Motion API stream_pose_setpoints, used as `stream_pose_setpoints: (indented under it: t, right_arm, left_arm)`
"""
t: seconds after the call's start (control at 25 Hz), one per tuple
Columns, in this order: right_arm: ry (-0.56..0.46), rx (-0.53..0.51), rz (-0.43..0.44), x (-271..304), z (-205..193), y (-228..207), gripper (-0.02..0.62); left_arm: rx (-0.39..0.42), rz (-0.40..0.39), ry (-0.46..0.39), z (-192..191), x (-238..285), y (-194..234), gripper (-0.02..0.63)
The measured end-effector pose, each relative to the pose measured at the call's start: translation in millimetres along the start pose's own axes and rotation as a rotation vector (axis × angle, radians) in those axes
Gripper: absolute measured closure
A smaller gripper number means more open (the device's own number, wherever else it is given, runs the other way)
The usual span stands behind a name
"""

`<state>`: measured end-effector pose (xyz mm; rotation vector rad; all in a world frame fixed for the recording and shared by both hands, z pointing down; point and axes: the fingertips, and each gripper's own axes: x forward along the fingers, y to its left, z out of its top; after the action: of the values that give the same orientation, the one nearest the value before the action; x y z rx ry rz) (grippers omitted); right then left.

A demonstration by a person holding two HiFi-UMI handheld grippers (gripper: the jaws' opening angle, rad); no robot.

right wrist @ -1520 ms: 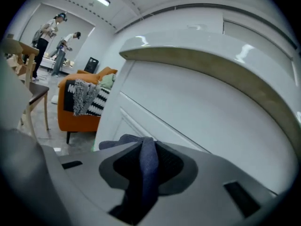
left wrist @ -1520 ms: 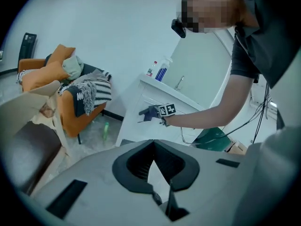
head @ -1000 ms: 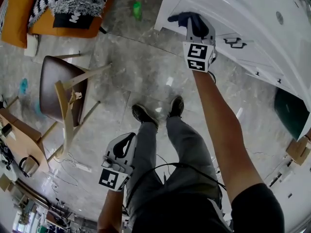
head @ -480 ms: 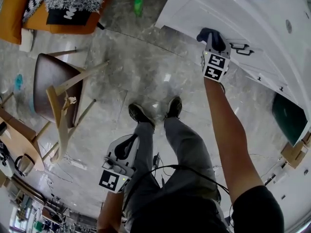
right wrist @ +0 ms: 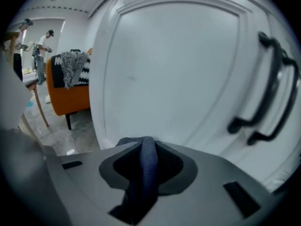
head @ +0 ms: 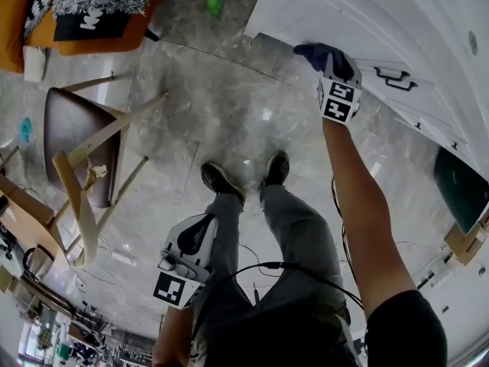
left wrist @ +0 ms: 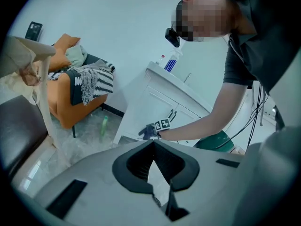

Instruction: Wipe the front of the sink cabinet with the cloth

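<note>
Fingers of the right gripper were clamped on the dark blue cloth, held against the white sink cabinet door, left of its black handles. From above, the gripper hid most of the cloth. Both doors were shut, contents unseen. Left gripper hung low, fingers closed on nothing. Half a second earlier the cloth was nearer the handles.

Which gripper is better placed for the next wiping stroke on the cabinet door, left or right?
Right. The right gripper is shut on the cloth at the cabinet door. The left gripper holds nothing and hangs by the person's leg, far from it.
</note>
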<state>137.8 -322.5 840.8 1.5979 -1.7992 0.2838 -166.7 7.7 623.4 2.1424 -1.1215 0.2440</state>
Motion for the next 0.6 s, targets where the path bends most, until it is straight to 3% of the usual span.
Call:
stream_pose_setpoints:
  t: [0.08, 0.16, 0.28, 0.44, 0.52, 0.6]
  right_arm:
    - [0.051, 0.019, -0.046, 3, -29, -24, 0.511]
    - [0.071, 0.009, -0.041, 14, -38, -19, 0.511]
    - [0.087, 0.036, 0.022, 39, -36, 24, 0.511]
    - [0.072, 0.109, 0.172, 68, -9, 102, 0.511]
    - [0.052, 0.179, 0.205, 72, 6, 117, 0.511]
    - [0.053, 0.236, 0.193, 67, 7, 106, 0.511]
  left_arm:
    - [-0.011, -0.006, -0.01, -2, 4, -2, 0.601]
    - [0.0, -0.013, -0.019, -6, 7, -1, 0.601]
    - [-0.011, -0.014, 0.021, -16, 8, -2, 0.601]
    - [0.007, -0.004, -0.005, -11, 10, 4, 0.601]
    - [0.005, 0.008, 0.022, -16, 9, 7, 0.601]
    - [0.003, 0.011, 0.024, -15, 10, 5, 0.601]
